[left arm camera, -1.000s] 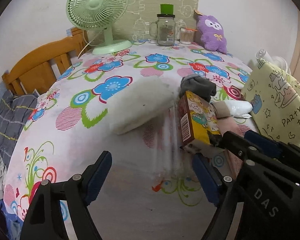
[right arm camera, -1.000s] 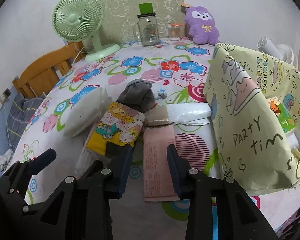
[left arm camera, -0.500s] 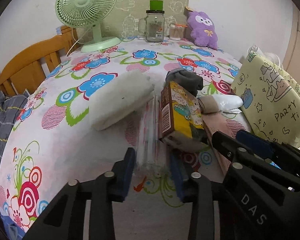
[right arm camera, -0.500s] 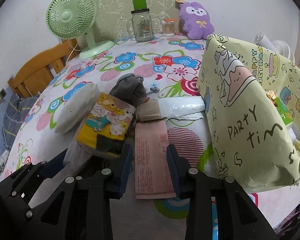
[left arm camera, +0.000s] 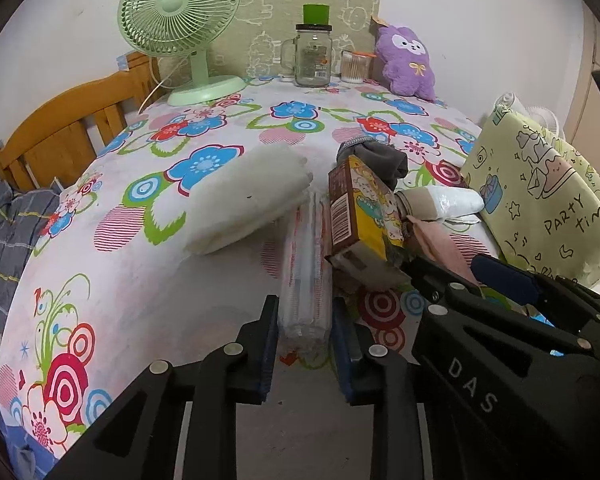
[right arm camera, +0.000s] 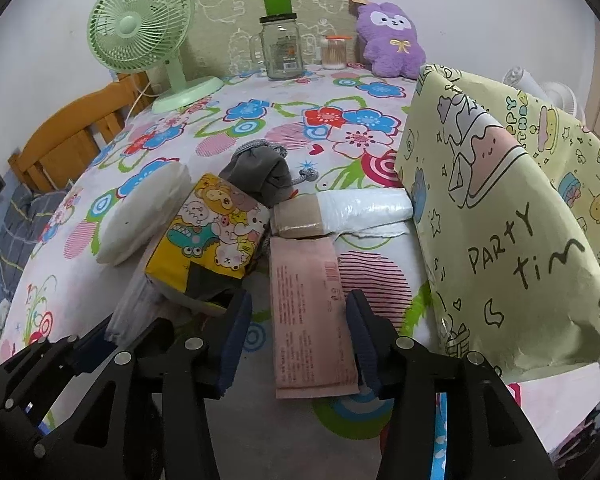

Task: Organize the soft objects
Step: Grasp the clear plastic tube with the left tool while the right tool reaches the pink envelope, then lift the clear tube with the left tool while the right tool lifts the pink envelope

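Observation:
My left gripper [left arm camera: 305, 344] is shut on the near end of a clear plastic packet [left arm camera: 306, 276] lying on the flowered table. My right gripper [right arm camera: 296, 340] stands open around the near end of a flat pink packet [right arm camera: 310, 312]. Between them a yellow cartoon tissue pack [right arm camera: 210, 236] leans on its side; it also shows in the left wrist view [left arm camera: 364, 216]. A white pillow-like pad [left arm camera: 248, 196] lies left. A grey sock bundle [right arm camera: 264, 176] and a white padded pack [right arm camera: 360, 212] lie behind.
A yellow-green "Party time" gift bag [right arm camera: 512, 216] stands at the right. A green fan [left arm camera: 180, 24], a glass jar [left arm camera: 312, 56] and a purple plush [left arm camera: 406, 62] stand at the back. A wooden chair back [left arm camera: 64, 132] is at the left.
My left gripper moved forward and closed from wide open onto the clear packet. My right gripper opened wider around the pink packet.

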A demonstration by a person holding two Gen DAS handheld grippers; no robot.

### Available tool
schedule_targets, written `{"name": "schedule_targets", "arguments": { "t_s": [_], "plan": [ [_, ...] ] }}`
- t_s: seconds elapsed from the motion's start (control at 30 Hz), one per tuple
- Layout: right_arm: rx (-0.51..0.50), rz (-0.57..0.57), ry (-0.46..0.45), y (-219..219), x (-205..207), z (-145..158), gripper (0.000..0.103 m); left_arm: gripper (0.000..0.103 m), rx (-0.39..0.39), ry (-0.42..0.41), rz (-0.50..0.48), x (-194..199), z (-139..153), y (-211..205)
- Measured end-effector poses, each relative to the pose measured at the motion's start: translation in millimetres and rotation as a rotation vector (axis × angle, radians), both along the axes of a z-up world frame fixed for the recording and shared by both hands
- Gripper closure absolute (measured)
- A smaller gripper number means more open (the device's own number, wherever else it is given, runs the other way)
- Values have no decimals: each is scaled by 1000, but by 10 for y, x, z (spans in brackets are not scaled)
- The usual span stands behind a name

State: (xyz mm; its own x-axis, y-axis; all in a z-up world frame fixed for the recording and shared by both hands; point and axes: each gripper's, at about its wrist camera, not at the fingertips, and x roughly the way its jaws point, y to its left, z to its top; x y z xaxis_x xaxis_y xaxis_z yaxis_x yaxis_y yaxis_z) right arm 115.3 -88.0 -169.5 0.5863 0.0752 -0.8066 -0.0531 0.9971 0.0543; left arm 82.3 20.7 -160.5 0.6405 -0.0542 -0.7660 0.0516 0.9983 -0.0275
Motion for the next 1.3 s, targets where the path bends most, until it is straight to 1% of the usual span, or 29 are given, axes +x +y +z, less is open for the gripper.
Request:
{"name": "schedule_targets", "arguments": {
  "t_s": [0.07,0.13,0.27,0.37,0.67,1.3],
  "plan": [
    [-6,4,4,10,6,4,51,79,0,-1,-2,-5,7,2],
    [-16,5,6,16,5,13,63,80,2,-1,-4,-6,14,2],
    [3,17,12,4,-10,30,65,82,3,-2,-6,-22,29,-17],
    [16,18,11,-14,-45,60,66,82,4,-7,-4,-56,59,-35],
    [30,37,-32,-20,-189,244,66,83,11,-45,6,-176,208,-88],
    [52,65,-119,-60,-341,710,66,83,15,-130,12,-325,644,-190]
  ]
}}
